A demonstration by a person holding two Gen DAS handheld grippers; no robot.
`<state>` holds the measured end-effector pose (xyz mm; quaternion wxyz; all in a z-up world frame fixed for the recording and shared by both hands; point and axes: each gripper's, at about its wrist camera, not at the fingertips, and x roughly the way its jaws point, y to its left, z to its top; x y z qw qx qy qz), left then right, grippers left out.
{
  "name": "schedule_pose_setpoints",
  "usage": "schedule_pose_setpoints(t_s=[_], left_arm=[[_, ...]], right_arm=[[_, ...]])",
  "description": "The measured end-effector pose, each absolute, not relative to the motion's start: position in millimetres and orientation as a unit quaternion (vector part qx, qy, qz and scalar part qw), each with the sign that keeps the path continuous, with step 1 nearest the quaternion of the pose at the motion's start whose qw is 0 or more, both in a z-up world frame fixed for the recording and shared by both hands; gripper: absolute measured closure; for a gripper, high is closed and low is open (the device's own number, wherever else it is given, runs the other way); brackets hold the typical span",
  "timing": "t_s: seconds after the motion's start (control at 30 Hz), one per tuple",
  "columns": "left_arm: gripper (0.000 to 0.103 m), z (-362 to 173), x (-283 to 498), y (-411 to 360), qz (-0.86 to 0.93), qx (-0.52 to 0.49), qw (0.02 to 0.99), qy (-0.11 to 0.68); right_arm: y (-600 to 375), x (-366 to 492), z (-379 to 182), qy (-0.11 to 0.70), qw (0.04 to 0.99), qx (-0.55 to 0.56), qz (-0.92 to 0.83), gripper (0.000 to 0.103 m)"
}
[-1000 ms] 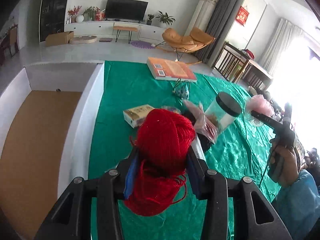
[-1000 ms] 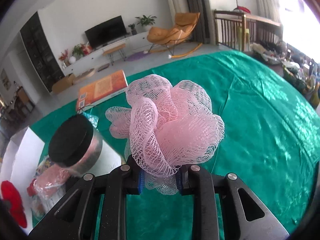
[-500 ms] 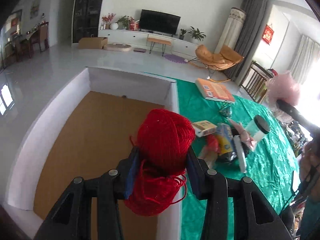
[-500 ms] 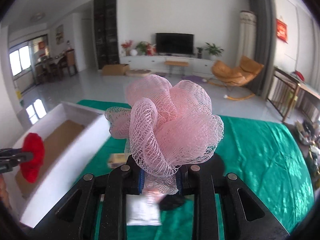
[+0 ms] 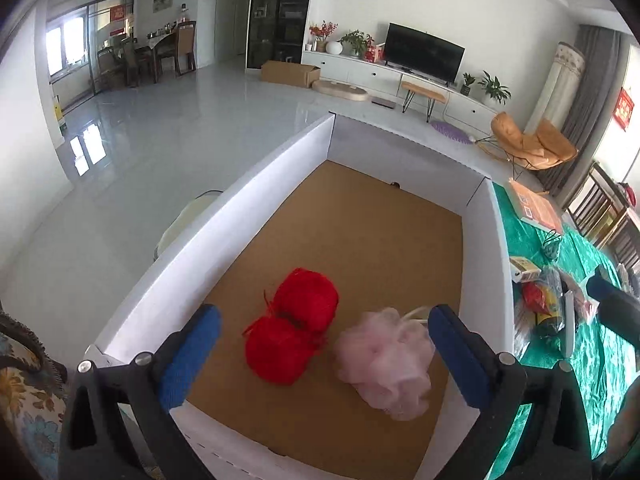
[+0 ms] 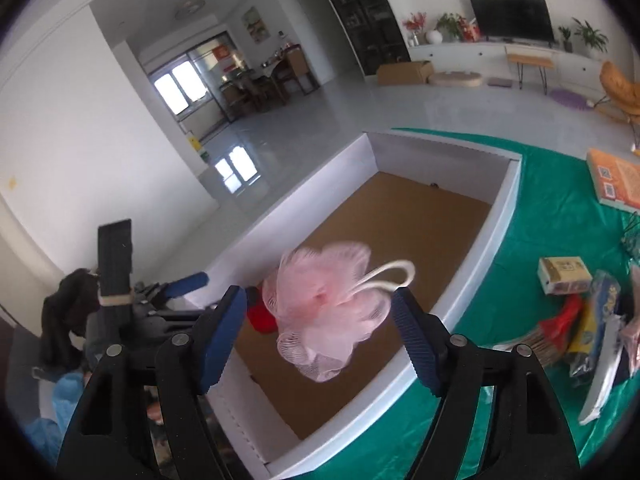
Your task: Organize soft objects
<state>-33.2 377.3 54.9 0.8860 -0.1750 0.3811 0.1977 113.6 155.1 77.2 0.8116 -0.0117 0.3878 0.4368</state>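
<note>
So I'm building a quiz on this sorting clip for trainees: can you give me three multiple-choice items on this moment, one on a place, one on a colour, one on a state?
1. Where does the red yarn lie?
A. on the green cloth
B. on the brown floor of the white box
C. on the orange book

2. What colour is the mesh bath puff?
A. pink
B. blue
C. yellow

3. How does the left gripper stand?
A. clamped on the yarn
B. clamped on the box wall
C. open, holding nothing

Key: 1 B, the red yarn rests inside the white box on its brown floor. 2 A, the mesh bath puff is pale pink with a white loop. 3 C, the left gripper has its blue pads spread wide, jaws opening, with the yarn lying free below them.
</note>
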Motion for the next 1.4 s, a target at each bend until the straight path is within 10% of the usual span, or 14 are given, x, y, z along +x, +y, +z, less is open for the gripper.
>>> schedule_pose_setpoints(t_s=[0.37, 0.67, 1.4], left_arm=[[0.001, 70, 1, 214, -0.020, -0.103, 0.932, 0.348], [0.001, -22, 48, 70, -0.112, -0.024, 0.899, 0.423], [0.000, -88, 75, 56, -0.052, 0.014, 0.886, 0.460]], right_arm=[[-48, 102, -30, 0.371, 0.925, -0.054, 0.061, 0.025], [-170, 89, -64, 0.376, 0.924, 0.038, -0.051, 0.025], [-159, 81, -76, 0.413, 0.910, 0.038, -0.030, 0.020]])
